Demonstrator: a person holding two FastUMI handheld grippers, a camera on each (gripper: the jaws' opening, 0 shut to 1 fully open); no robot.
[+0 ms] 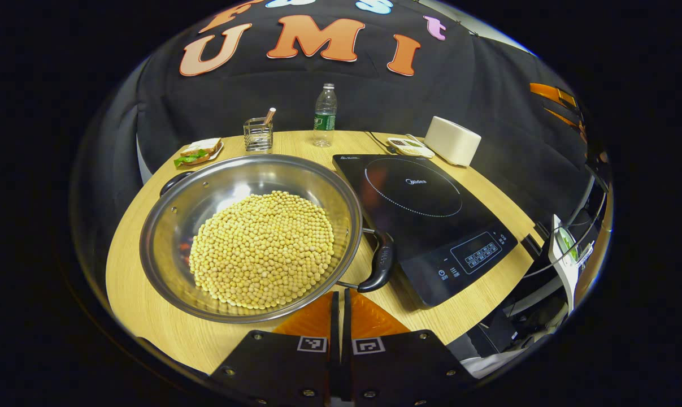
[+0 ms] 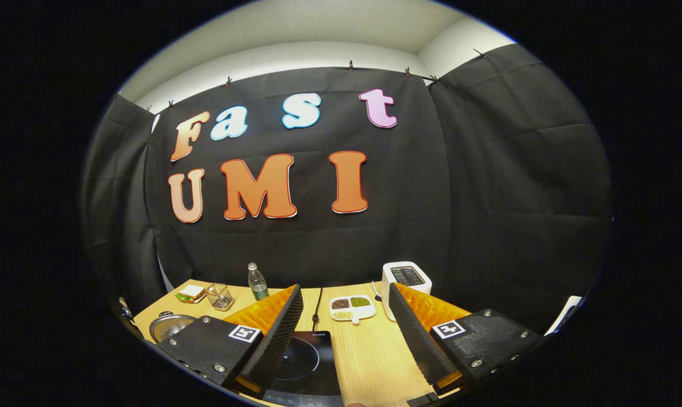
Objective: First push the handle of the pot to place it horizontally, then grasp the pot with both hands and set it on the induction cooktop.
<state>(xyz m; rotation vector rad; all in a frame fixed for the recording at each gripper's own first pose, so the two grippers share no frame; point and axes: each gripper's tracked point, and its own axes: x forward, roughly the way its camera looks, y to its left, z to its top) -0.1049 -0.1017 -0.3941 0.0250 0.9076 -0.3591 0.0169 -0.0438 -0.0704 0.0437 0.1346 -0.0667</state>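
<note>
Jaws together on left gripper (image 1: 339,308), apart on right gripper (image 2: 345,339): nudge pot (image 1: 250,237) handle (image 1: 379,261) sideways gently, keeping beans (image 1: 261,249) settled.

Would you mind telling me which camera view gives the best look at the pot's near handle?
The left gripper view does: the pot's near handle is close and whole, at the rim beside the induction cooktop. In the right gripper view only part of the pot peeks out at the far left, its near handle hidden.

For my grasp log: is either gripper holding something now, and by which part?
Nothing is held. The left gripper is shut on air, just short of the pot and its handle. The right gripper is open above the cooktop.
</note>
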